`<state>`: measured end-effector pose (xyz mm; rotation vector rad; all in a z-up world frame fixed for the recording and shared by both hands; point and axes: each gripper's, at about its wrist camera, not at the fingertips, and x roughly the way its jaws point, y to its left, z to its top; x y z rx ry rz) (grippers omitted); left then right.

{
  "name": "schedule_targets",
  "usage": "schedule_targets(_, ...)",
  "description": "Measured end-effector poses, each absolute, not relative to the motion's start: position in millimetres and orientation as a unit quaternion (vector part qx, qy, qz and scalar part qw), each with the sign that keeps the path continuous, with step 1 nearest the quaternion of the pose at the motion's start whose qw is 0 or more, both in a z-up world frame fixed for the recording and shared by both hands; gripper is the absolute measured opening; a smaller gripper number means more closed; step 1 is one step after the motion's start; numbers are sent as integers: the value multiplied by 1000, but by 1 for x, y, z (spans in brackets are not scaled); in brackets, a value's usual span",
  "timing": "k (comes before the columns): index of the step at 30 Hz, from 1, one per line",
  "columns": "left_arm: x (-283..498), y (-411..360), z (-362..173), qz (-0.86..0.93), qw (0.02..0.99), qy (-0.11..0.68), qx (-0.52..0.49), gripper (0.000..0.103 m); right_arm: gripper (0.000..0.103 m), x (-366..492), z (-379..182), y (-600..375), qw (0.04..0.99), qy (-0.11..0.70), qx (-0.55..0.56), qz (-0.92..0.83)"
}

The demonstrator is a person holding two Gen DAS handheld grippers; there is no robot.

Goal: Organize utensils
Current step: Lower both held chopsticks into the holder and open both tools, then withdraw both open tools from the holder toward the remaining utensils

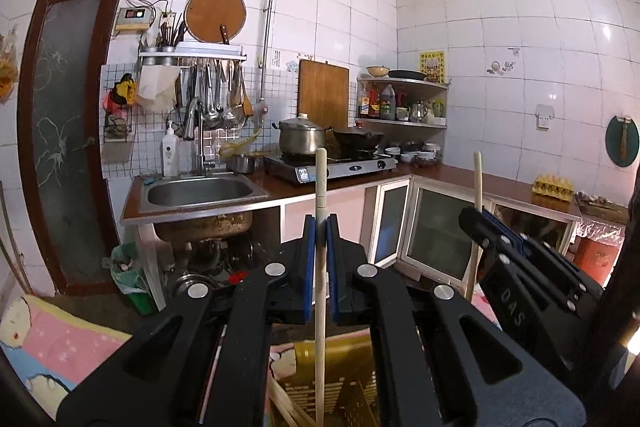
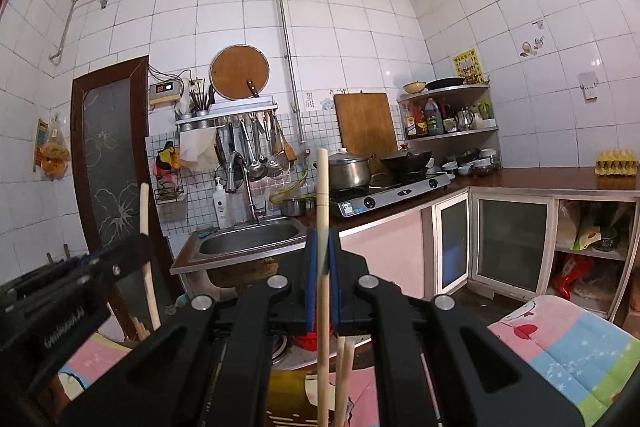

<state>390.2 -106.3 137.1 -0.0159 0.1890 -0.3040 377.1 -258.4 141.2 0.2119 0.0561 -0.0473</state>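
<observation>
My left gripper [image 1: 320, 227] clenched on upright chopstick [image 1: 320, 187] | my right gripper [image 2: 323, 247] clenched on second chopstick [image 2: 323, 195], both near, above yellow holder [image 1: 340, 379] | risk: thin sticks may pivot in the pads and miss the holder.

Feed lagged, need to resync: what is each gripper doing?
Left gripper: shut on a chopstick.
Right gripper: shut on another chopstick.

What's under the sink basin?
Under the sink the cabinet is open: the stained basin underside, drain pipework and a metal bowl on the floor show. Further back is dark, and the left gripper covers the lower right part.
</observation>
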Motion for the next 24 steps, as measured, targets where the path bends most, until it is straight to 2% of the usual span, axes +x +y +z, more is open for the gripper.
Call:
schedule_targets(8, 394, -97, 103, -142, 982, 123, -12, 4, 6, 370, 121, -255, 995, 39, 92, -25)
schedule_targets(17, 385, -84, 83, -134, 977, 169, 3, 7, 8, 362, 109, -254, 991, 103, 81, -14)
schedule_targets(18, 382, -82, 85, -133, 976, 174, 5, 15, 13, 361, 110, -255, 990, 112, 81, -13)
schedule_targets(19, 377, -77, 89, -129, 975, 179, 7, 23, 37, 359, 112, -256, 989, 123, 82, -14)
schedule_targets(20, 372, -73, 93, -123, 976, 181, 9, 44, 60, 355, 113, -258, 988, 128, 83, -16)
schedule_targets(21, 367, -69, 97, -119, 976, 181, 9, 63, 62, 349, 115, -259, 987, 132, 84, -16)
schedule_targets(23, 352, -57, 107, -106, 978, 180, 13, 79, 62, 339, 121, -260, 986, 145, 80, -21)
schedule_targets(24, 345, -51, 110, -102, 978, 181, 16, 82, 63, 334, 122, -261, 985, 151, 78, -23)
